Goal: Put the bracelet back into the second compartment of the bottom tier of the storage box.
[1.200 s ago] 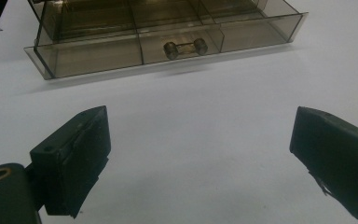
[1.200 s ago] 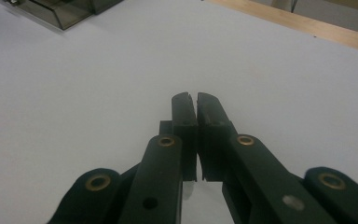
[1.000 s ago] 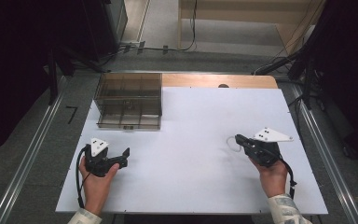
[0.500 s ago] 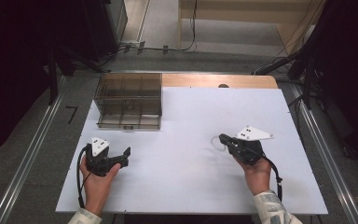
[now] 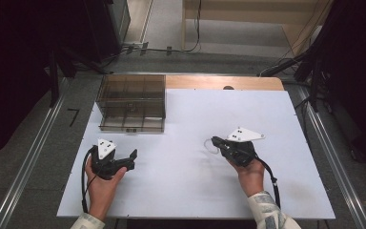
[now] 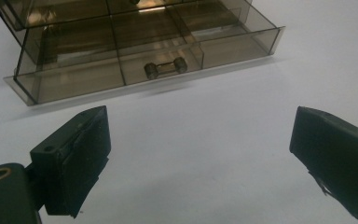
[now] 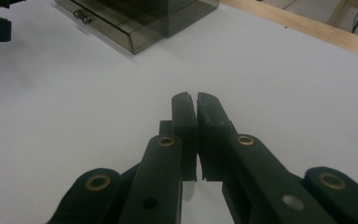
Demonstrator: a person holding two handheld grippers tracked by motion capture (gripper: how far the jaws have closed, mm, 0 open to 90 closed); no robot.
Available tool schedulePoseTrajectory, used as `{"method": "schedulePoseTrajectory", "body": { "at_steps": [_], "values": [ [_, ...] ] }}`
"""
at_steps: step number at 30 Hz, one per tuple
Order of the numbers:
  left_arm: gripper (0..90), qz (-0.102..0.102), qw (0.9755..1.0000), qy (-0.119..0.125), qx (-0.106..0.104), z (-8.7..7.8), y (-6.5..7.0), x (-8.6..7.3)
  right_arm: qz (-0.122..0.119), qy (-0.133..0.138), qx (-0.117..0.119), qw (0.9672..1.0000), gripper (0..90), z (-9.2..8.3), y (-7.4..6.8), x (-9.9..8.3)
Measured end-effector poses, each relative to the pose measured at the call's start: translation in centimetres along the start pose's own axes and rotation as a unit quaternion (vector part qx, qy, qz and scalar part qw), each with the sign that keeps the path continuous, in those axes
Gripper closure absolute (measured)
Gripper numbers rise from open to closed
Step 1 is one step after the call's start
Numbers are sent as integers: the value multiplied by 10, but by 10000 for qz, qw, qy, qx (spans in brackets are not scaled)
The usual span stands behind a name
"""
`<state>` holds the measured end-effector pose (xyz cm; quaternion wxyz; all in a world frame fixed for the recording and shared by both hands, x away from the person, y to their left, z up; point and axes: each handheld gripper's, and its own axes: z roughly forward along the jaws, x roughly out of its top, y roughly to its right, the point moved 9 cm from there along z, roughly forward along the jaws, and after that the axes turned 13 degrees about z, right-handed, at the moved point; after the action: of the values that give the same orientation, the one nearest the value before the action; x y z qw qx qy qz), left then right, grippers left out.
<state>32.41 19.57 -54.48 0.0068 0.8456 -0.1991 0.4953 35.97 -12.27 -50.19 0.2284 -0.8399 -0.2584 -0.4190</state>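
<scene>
My left gripper [image 5: 129,160] rests low on the white table [image 5: 181,191] at the near left, held in a hand. In the left gripper view it [image 6: 200,154] is open, its jaws wide apart with only bare table between them. A little ahead stands a smoky clear drawer box [image 6: 135,51] with a small bar handle [image 6: 165,68]. My right gripper [image 5: 214,141] lies near the table's middle right, pointing left. Its jaws [image 7: 196,98] are pressed together. A thin white loop [image 5: 210,145] hangs at its tip.
The drawer box [image 5: 131,102] stands at the far left of the table, and the right gripper view has it [image 7: 140,23] at the top. A wooden strip [image 5: 224,82] runs along the table's far edge. Metal rails [image 5: 26,167] flank the table.
My right gripper has moved left toward the table's middle, and the thin white loop came along at its tip. The left gripper has stayed in place.
</scene>
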Motion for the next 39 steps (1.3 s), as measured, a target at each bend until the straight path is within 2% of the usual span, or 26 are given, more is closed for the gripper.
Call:
{"method": "schedulePoseTrajectory", "body": {
  "at_steps": [4, 8, 10, 12, 15, 20, 24, 28, 33, 39],
  "values": [
    [56, 21, 10000, 14, -50, 2, 3, 4, -33, -12, 45, 10000, 845, 4, -4, 1],
    [56, -59, 9999, 49, -125, 1, 5, 7, -63, -4, 85, 9999, 845, 6, -9, 2],
    [56, -87, 9998, -17, -203, 1, 7, 7, -89, -30, 92, 9999, 845, 6, -10, 4],
    [57, -28, 9997, -88, -243, 2, 9, 6, -131, -11, 109, 9999, 845, 7, -11, 6],
    [62, -123, 9995, -110, -279, 0, 11, 8, -158, 0, 151, 9998, 845, 6, -15, 9],
    [62, 61, 9992, -298, -268, 2, 12, 6, -217, -17, 207, 9995, 845, 9, -19, 11],
    [76, 152, 9991, -311, -264, 4, 14, 8, -240, -32, 260, 9994, 845, 13, -26, 12],
    [100, 117, 9993, -244, -273, 8, 17, 13, -314, -76, 332, 9989, 845, 19, -34, 11],
    [97, 227, 9988, -316, -306, 14, 23, 14, -378, -111, 426, 9983, 845, 26, -45, 12],
    [88, 148, 9987, -301, -373, 18, 28, 18, -440, -136, 510, 9976, 845, 34, -57, 13]
  ]
}}
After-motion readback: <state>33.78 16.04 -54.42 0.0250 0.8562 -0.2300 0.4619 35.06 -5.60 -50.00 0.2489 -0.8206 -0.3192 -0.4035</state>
